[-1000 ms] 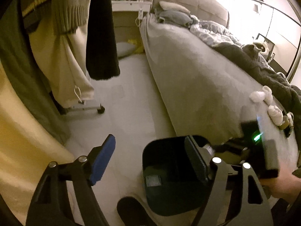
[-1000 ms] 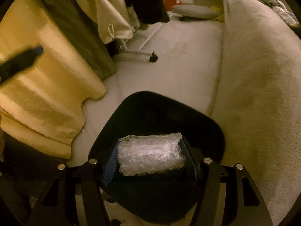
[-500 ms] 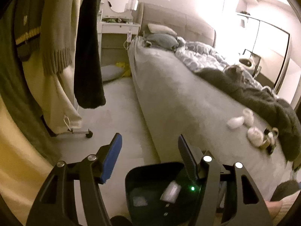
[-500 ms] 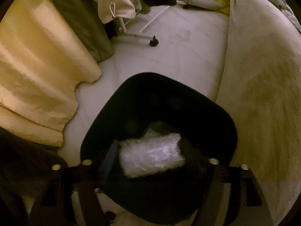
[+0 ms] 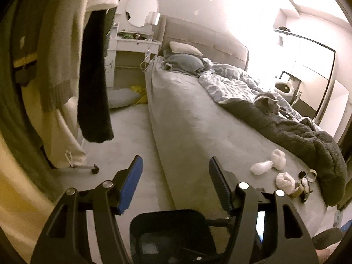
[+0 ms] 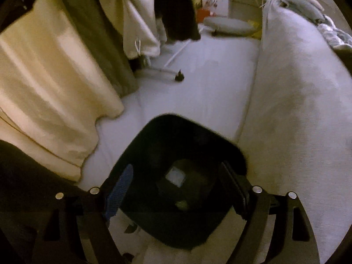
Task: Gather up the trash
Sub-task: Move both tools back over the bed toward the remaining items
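A black trash bin (image 6: 176, 176) stands on the floor beside the bed; its rim also shows in the left wrist view (image 5: 167, 215). My right gripper (image 6: 176, 189) is open and empty right above the bin's mouth. A pale piece of trash (image 6: 176, 177) lies at the bottom of the bin. My left gripper (image 5: 175, 187) is open and empty, held above the bin and facing the bed. On the bed near its foot lie white crumpled wads (image 5: 278, 159), a clear plastic piece (image 5: 260, 167) and tape rolls (image 5: 311, 175).
The grey bed (image 5: 198, 121) fills the right side, with a dark blanket (image 5: 303, 136) and a grey cat (image 5: 267, 105) on it. Hanging clothes (image 5: 66, 66) on a wheeled rack (image 6: 179, 77) crowd the left. A white vanity (image 5: 134, 44) stands at the far wall.
My right gripper opened and let go of the bubble-wrap bundle, which dropped into the bin. My left gripper rose and tilted up toward the bed.
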